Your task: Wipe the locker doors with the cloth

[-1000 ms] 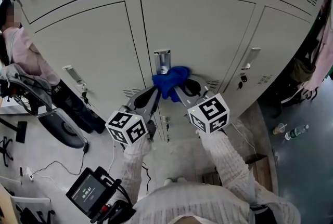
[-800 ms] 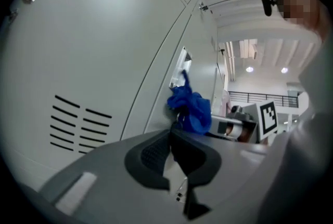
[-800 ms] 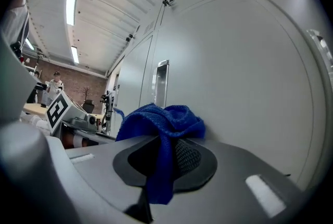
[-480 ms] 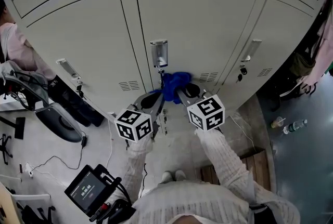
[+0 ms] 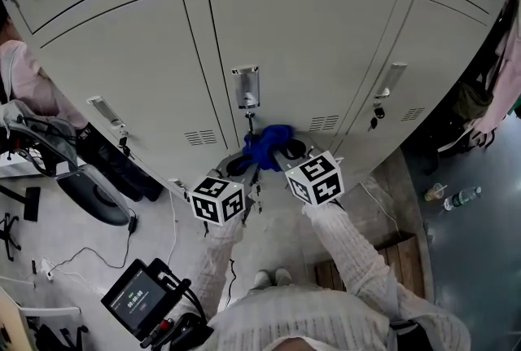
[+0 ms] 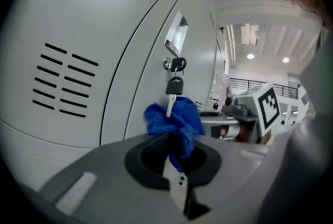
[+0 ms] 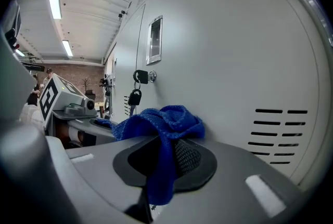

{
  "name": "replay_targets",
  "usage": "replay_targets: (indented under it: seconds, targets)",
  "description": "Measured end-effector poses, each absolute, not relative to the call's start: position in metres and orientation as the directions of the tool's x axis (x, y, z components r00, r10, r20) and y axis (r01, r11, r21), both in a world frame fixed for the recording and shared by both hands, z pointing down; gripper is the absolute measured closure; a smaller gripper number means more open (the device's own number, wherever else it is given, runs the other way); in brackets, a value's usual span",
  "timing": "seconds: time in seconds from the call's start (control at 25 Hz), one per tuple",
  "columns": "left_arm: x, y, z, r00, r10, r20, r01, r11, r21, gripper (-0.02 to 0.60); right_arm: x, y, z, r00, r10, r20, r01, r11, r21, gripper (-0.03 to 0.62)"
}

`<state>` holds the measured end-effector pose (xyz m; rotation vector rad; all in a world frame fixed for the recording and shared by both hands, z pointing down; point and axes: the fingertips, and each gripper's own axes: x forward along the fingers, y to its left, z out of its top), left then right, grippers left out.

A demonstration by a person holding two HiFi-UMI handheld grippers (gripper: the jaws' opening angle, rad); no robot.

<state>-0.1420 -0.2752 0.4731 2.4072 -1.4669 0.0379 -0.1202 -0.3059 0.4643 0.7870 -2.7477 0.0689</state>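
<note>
A crumpled blue cloth (image 5: 267, 144) presses against the lower part of the middle grey locker door (image 5: 309, 40), just below its handle plate (image 5: 247, 86) and hanging keys (image 6: 175, 84). My left gripper (image 5: 252, 158) and my right gripper (image 5: 278, 152) are both shut on the cloth, side by side. In the left gripper view the blue cloth (image 6: 174, 120) bunches out of the jaws with the key dangling in front of it. In the right gripper view the cloth (image 7: 161, 129) drapes over the jaws and touches the door (image 7: 223, 56).
Neighbouring locker doors (image 5: 122, 72) (image 5: 423, 64) carry handles and vent slots (image 6: 62, 80). A chair (image 5: 89, 186) and cables lie on the floor at left, a person's sleeve (image 5: 32, 89) at far left, a bottle (image 5: 462, 199) at right, a handheld screen (image 5: 138, 296) below.
Both grippers have slid the cloth down the middle door, from the handle plate to below the hanging keys, and drawn closer together.
</note>
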Motion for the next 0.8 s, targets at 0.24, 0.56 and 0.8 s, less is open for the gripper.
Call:
replay_targets:
  seconds: [0.24,0.56,0.8]
  targets:
    - [-0.141,-0.275,0.474,0.456,-0.872,0.176,-0.875,-0.403,0.269,0.576,-0.121,-0.304,0.466,-0.802,-0.516,0.300,-0.533,0.845,0.028,0.542]
    - [-0.106,-0.264,0.443,0.531,-0.837,0.132,-0.837,-0.493,0.239,0.575,-0.087,-0.297,0.437,-0.787,-0.562,0.254,-0.572,0.819,0.037,0.540]
    - [-0.080,-0.253,0.369,0.574,-0.819,-0.014,-0.813,-0.572,0.107,0.575,-0.059,-0.286,0.362,-0.790,-0.608,0.072,-0.604,0.794,0.076,0.540]
